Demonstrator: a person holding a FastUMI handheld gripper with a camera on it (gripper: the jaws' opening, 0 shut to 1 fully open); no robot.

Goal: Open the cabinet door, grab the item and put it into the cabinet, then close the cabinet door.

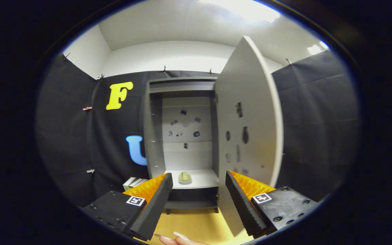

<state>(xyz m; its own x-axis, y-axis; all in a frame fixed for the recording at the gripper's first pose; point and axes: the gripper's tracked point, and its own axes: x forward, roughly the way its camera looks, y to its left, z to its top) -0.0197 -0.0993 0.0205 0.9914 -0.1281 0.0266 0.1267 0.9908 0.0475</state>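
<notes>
In the gripper view, the gripper hangs in front of an open cabinet, its jaws spread wide and released, with nothing between them. Beyond the gap sits the item, a small pale green object resting on the cabinet's shelf; it is too small and soft in focus to tell what it is. It lies nearer the left finger's tip than the right, yet well clear of both.

The cabinet door stands swung out to the right, its inner face turned to the camera, and the right finger covers part of its lower corner. Dark marks dot the door's inner face and the cabinet's back panel; their shapes cannot be made out. The left finger hides the shelf's left front corner and most of some pale boxes just left of the cabinet's base, so only their top edges show. Below the shelf the lower compartment is in shadow. A yellowish wooden surface runs beneath the cabinet, and fingertips of a person's hand peek in under the jaws, cut off.
</notes>
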